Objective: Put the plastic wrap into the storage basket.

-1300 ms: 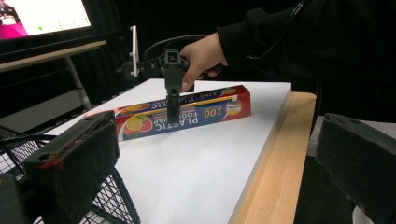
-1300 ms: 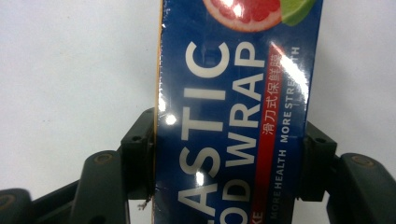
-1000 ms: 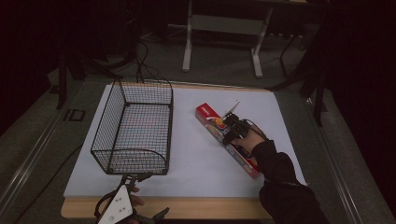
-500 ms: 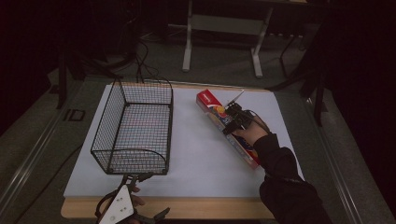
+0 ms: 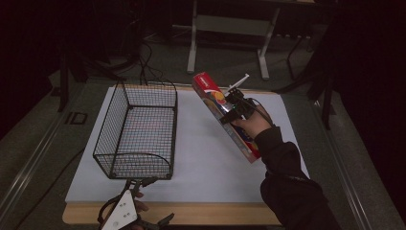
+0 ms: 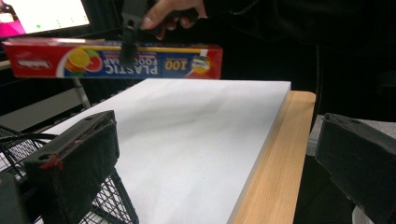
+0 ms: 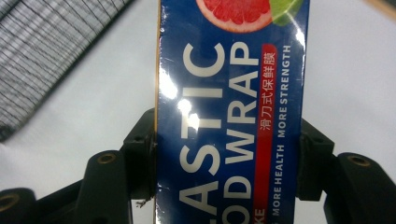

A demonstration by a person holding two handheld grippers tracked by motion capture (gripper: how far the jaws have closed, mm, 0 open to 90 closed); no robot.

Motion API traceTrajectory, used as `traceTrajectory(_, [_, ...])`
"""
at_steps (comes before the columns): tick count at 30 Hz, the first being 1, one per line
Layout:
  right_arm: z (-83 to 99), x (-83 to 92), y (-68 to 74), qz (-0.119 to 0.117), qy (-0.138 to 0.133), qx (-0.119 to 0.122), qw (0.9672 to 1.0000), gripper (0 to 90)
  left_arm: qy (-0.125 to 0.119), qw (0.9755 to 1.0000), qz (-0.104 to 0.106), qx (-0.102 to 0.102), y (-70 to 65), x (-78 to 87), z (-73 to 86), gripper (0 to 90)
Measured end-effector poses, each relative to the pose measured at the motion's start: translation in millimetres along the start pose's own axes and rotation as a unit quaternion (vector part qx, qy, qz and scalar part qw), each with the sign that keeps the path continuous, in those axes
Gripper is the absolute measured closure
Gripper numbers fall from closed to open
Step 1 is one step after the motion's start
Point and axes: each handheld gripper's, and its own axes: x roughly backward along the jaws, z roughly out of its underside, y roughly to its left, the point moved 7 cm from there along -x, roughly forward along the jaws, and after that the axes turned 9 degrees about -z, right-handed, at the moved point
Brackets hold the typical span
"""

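Observation:
A long red and blue box of plastic food wrap [image 5: 225,115] hangs in the air over the right half of the white mat, tilted. My right gripper [image 5: 233,109] is shut on its middle, and the right gripper view has both jaws pressed against the sides of the box [image 7: 231,116]. In the left gripper view the same box [image 6: 112,59] floats level above the mat, held by the far hand. My left gripper [image 5: 139,184] rests at the table's near edge, just in front of the wire basket [image 5: 136,129]; its jaws stand wide apart with nothing between them [image 6: 219,154].
The black wire basket sits on the left half of the white mat [image 5: 201,158]. A wooden table edge [image 5: 201,213] runs along the front. Beyond the table are a metal stand's legs [image 5: 230,43] and cables on the dark floor.
The right hand has lifted the box of wrap off the mat and carried it up and toward the basket. The left gripper has stayed put.

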Motion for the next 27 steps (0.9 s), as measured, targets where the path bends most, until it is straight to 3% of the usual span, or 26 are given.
traceTrajectory(10, [-32.9,14.0,30.4,-0.005,-0.038,0.021,0.9991,39.5,-0.002,1.0000,0.000,0.002,0.1,0.1,-0.5,0.1])
traceTrajectory(14, [-39.0,17.9,35.0,-0.010,-0.049,0.023,0.9985,39.5,-0.001,1.0000,0.002,0.003,-1.1,-0.8,-0.2,0.1])
traceTrajectory(15, [-46.9,23.1,40.3,-0.015,-0.065,0.023,0.9975,39.5,-0.001,1.0000,0.002,0.003,-0.9,-0.9,-0.3,0.1])
traceTrajectory(18, [-56.4,29.1,48.0,-0.013,-0.079,0.027,0.9964,39.6,-0.003,1.0000,0.001,0.004,-0.2,-1.1,-0.5,0.1])
traceTrajectory(21, [-67.4,34.3,58.5,0.003,-0.096,0.035,0.9948,39.5,-0.001,1.0000,0.002,0.003,-0.5,-1.3,-0.2,0.1])
traceTrajectory(27, [-80.2,38.0,72.5,-0.008,-0.121,0.039,0.9918,39.6,-0.002,1.0000,0.004,0.003,-2.0,-1.1,-0.7,0.1])
